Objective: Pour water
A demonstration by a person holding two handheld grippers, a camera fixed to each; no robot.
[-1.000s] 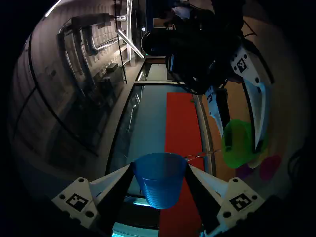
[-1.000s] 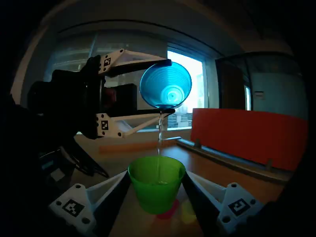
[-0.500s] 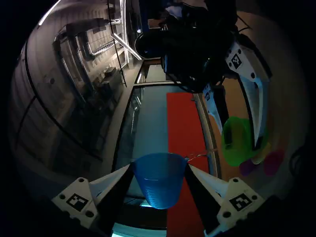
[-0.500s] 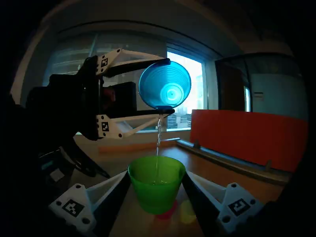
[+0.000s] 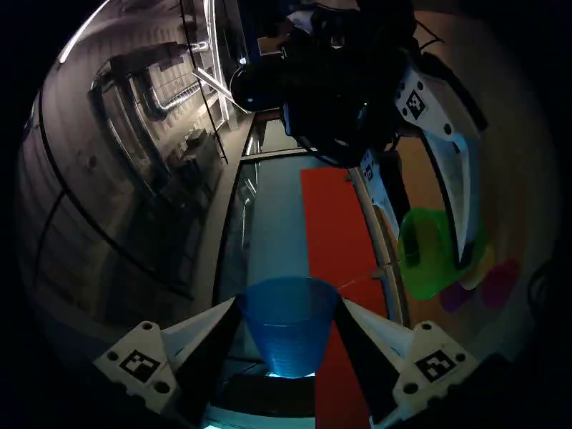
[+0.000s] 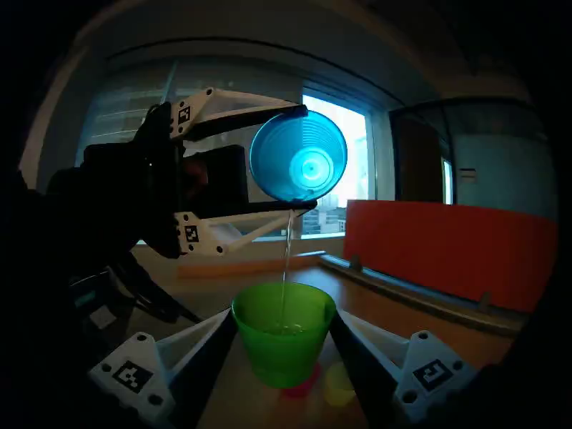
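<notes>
Thinner than a moment ago, the water stream point(image 6: 286, 250) is now a fine thread. Nearest, the right gripper point(image 6: 282, 316) clamps the upright green cup point(image 6: 284, 347) between both fingers, with a pink spot point(image 6: 306, 382) and a yellow spot point(image 6: 337, 382) under it on the wooden table point(image 6: 400, 307). The thread drops into it from the rim of the blue cup point(image 6: 298, 161), tipped on its side and pinched by the left gripper point(image 6: 307, 157) just above. Beyond stand a red panel point(image 6: 457, 243) and a bright window point(image 6: 336, 136)
</notes>
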